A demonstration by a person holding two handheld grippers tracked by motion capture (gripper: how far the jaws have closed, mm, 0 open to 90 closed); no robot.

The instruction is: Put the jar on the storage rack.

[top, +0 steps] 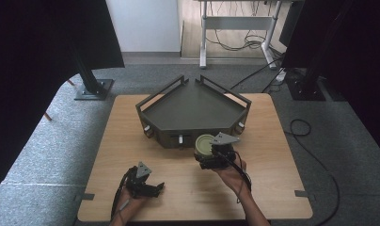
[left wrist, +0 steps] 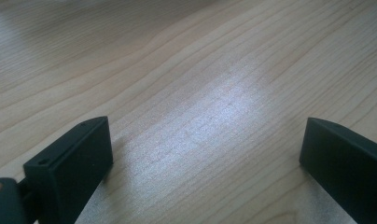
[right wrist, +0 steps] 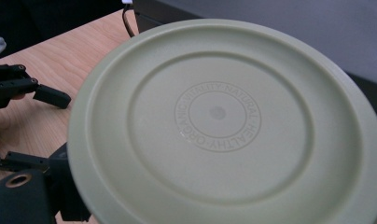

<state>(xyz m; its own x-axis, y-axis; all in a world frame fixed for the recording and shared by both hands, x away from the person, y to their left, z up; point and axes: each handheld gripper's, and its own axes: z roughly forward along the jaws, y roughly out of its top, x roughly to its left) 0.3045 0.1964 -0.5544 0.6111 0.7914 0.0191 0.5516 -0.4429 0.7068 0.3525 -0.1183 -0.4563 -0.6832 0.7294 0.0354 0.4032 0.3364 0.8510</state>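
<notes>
Your right gripper (top: 211, 151) grasps the green lid (top: 204, 142) just before the tray (top: 193, 110); your left gripper (top: 153, 188) rests released, farther from it.

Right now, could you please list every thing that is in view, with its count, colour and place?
plate: one, pale green, held up by the right claw in front of the tray
tray: one, dark grey, railed, at the far middle of the table
table: one, light wood, centre
desk frame: one, white, on the floor behind
cables: several, black, on the grey carpet
left claw: one, black, open, low over the near left of the table
right claw: one, black, gripping the plate
</notes>
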